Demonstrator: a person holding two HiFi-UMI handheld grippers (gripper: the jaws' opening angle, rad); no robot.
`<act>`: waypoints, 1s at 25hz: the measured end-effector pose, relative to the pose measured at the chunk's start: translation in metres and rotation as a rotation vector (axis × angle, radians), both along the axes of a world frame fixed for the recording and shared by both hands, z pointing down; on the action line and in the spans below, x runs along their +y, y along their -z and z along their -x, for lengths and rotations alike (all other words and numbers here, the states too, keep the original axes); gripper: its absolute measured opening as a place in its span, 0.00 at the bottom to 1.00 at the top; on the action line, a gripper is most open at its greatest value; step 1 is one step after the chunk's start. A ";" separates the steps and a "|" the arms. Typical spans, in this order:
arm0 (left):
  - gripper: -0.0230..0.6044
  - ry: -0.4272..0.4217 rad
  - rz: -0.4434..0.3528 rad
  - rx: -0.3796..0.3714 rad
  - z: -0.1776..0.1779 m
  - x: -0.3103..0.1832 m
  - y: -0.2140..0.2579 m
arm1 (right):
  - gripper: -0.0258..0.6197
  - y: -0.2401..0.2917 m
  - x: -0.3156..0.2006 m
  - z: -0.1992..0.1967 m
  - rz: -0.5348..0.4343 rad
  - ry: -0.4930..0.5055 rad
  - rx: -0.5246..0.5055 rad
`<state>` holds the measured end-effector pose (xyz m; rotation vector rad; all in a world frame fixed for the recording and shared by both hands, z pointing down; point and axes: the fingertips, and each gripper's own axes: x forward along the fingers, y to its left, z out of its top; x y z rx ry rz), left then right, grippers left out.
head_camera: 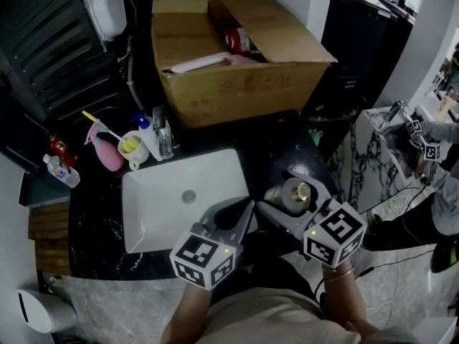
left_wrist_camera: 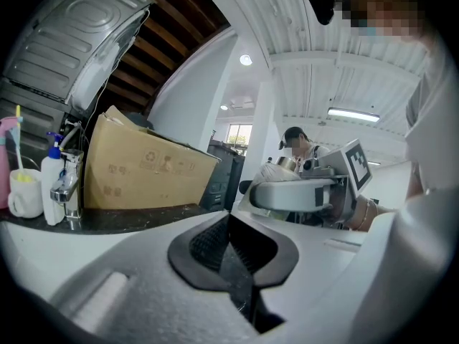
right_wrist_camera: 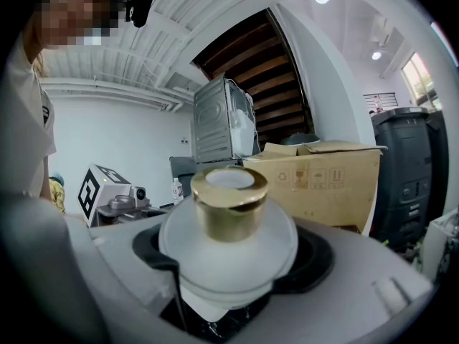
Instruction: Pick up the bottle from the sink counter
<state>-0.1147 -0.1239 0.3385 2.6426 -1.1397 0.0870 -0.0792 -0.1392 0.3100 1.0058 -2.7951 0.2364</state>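
Note:
A round frosted white bottle [head_camera: 288,196] with a gold cap is held above the dark counter, just right of the white sink [head_camera: 154,206]. My right gripper [head_camera: 292,199] is shut on it, one jaw on each side of its body. The right gripper view shows the bottle [right_wrist_camera: 228,231] upright between the jaws, filling the gap. My left gripper [head_camera: 244,210] hovers over the sink's near right corner, shut with nothing in it. In the left gripper view its pads [left_wrist_camera: 215,246] meet, and the held bottle [left_wrist_camera: 282,168] shows beyond them.
A large open cardboard box [head_camera: 237,63] stands behind the sink. At the sink's back left are a tap [head_camera: 163,136], a white pump bottle [head_camera: 145,136], a cup [head_camera: 131,151] and a pink spray bottle [head_camera: 106,153]. A marble counter [head_camera: 369,153] lies right.

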 end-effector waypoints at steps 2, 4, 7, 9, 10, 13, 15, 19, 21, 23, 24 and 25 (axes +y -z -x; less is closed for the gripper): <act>0.05 0.002 0.000 0.000 -0.001 0.000 0.000 | 0.57 0.001 0.000 -0.001 -0.002 0.001 0.000; 0.05 0.005 -0.002 0.001 -0.001 -0.001 0.001 | 0.57 0.001 0.000 -0.003 -0.005 -0.001 0.003; 0.05 0.006 -0.002 0.003 -0.002 -0.001 0.002 | 0.57 0.001 0.000 -0.005 -0.004 -0.004 0.003; 0.05 0.003 -0.001 0.003 -0.003 -0.001 0.002 | 0.57 0.001 0.000 -0.006 -0.002 -0.002 -0.001; 0.05 0.002 -0.001 0.003 -0.003 -0.001 0.001 | 0.57 0.001 0.000 -0.006 -0.001 -0.002 0.000; 0.05 -0.003 -0.001 0.002 -0.005 -0.001 0.001 | 0.57 0.000 0.000 -0.006 0.002 -0.003 0.002; 0.05 -0.003 -0.003 0.003 -0.005 -0.001 0.002 | 0.57 -0.001 0.000 -0.006 0.004 -0.004 0.003; 0.05 -0.003 -0.006 0.004 -0.004 -0.001 0.002 | 0.57 0.000 0.000 -0.006 0.000 -0.003 0.006; 0.05 -0.006 -0.005 0.002 -0.005 -0.001 0.002 | 0.57 0.001 0.000 -0.006 0.001 -0.004 0.002; 0.05 -0.012 -0.003 0.000 -0.006 -0.001 0.002 | 0.57 0.002 0.000 -0.006 0.001 -0.003 -0.003; 0.05 -0.015 -0.002 -0.001 -0.007 0.000 0.002 | 0.57 0.003 0.001 -0.006 0.000 -0.002 -0.002; 0.05 -0.017 -0.002 -0.001 -0.007 0.000 0.002 | 0.57 0.003 0.001 -0.007 -0.002 0.000 -0.001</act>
